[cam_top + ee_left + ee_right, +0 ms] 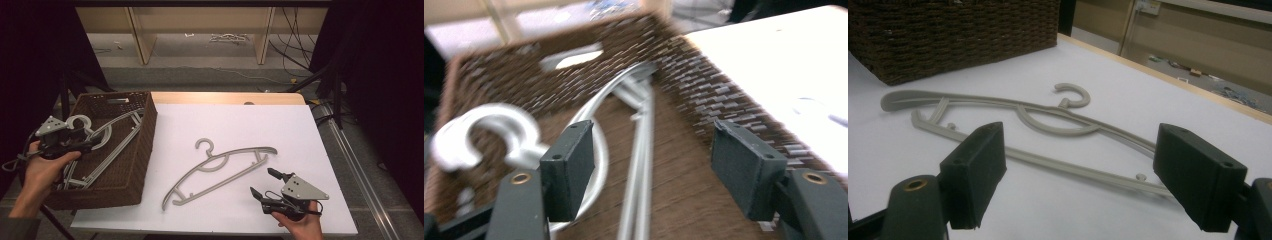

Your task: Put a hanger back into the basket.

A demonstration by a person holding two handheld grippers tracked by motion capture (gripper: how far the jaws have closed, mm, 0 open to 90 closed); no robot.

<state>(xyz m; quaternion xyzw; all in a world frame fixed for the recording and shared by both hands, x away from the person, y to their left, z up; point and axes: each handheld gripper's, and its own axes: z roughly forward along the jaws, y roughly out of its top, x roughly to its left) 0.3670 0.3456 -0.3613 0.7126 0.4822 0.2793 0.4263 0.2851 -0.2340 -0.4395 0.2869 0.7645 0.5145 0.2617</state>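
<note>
Both grippers stand with fingers open and empty: the left gripper (92, 142) over the basket (142, 150), the right gripper (264, 182) at the bench's (300, 130) five o'clock. The right should close squarely on the lower bar of the grey hanger (220, 167), at its ten o'clock, and lift it level to clear the basket's rim.

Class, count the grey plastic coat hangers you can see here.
2: one grey plastic coat hanger lies flat on the white table; another lies in the brown wicker basket. More may be hidden there.

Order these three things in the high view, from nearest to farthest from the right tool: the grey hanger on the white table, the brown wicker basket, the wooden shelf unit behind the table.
From the right tool:
1. Grey hanger, lying flat on the table just left of it.
2. Wicker basket, on the table's left edge.
3. Wooden shelf unit, on the floor beyond the table's far edge.
</note>
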